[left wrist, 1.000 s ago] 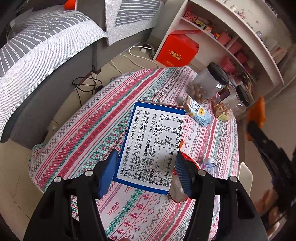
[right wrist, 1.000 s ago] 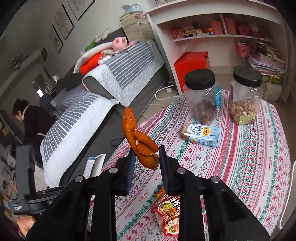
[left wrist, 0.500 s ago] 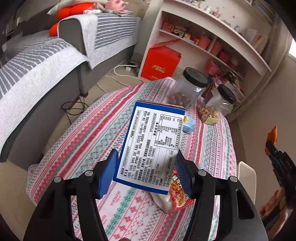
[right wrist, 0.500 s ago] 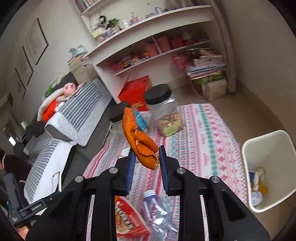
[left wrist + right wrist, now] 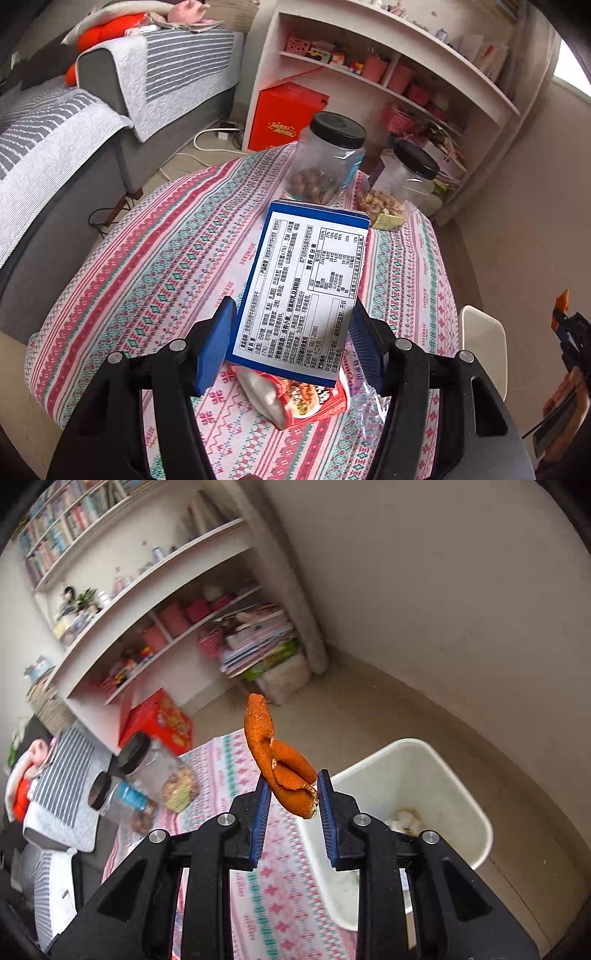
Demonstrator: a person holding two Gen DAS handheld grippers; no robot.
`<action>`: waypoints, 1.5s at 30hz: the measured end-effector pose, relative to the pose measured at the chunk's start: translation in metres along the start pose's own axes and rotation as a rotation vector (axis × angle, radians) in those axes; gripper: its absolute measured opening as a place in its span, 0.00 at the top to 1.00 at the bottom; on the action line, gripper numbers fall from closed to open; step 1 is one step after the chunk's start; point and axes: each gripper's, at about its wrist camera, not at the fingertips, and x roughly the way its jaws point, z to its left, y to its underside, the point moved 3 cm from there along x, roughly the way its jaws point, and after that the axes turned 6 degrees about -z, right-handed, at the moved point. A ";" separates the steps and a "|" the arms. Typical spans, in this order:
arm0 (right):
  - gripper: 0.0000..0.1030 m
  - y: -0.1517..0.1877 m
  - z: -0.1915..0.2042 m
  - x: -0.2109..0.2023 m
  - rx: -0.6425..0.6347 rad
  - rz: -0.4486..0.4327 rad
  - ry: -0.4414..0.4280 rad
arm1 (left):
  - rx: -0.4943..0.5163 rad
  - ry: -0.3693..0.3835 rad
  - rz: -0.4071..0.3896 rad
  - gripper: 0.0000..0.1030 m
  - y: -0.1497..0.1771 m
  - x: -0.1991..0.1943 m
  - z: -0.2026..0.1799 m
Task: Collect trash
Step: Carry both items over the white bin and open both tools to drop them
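My left gripper (image 5: 291, 332) is shut on a flat blue-edged carton (image 5: 303, 284) with a white printed label, held above the round table (image 5: 147, 266). Under it lie a red snack wrapper (image 5: 310, 398) and part of a clear plastic bottle (image 5: 364, 404). In the right wrist view my right gripper (image 5: 291, 794) is shut on a curled orange peel (image 5: 277, 757), which sticks up past the fingertips. A white trash bin (image 5: 436, 775) stands on the floor just beyond and right of it, with some scraps inside. The right gripper also shows at the left wrist view's right edge (image 5: 567, 328).
Two clear jars with black lids (image 5: 328, 158) (image 5: 406, 177) hold nuts at the table's far side. A white shelf unit (image 5: 388, 66) and a red box (image 5: 288, 114) stand behind. A grey sofa with striped covers (image 5: 74, 125) runs along the left. The bin's rim (image 5: 484, 347) shows right of the table.
The right gripper has swung right with the peel, from over the table to in front of the trash bin. The left gripper drifted right with the carton, bringing the jars and shelf closer to centre.
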 end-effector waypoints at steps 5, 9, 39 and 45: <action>0.60 -0.003 -0.030 0.003 0.037 0.052 0.054 | 0.042 0.016 -0.015 0.42 0.006 0.006 -0.029; 0.18 -0.011 -0.055 -0.016 0.098 -0.013 0.120 | 0.097 0.049 -0.042 0.42 0.014 0.007 -0.061; 0.07 -0.066 -0.120 -0.083 0.238 -0.194 0.065 | 0.509 0.331 0.220 0.21 0.113 0.064 -0.387; 0.07 -0.059 -0.085 -0.068 0.126 -0.119 0.068 | 0.478 0.196 0.175 0.20 0.091 0.058 -0.333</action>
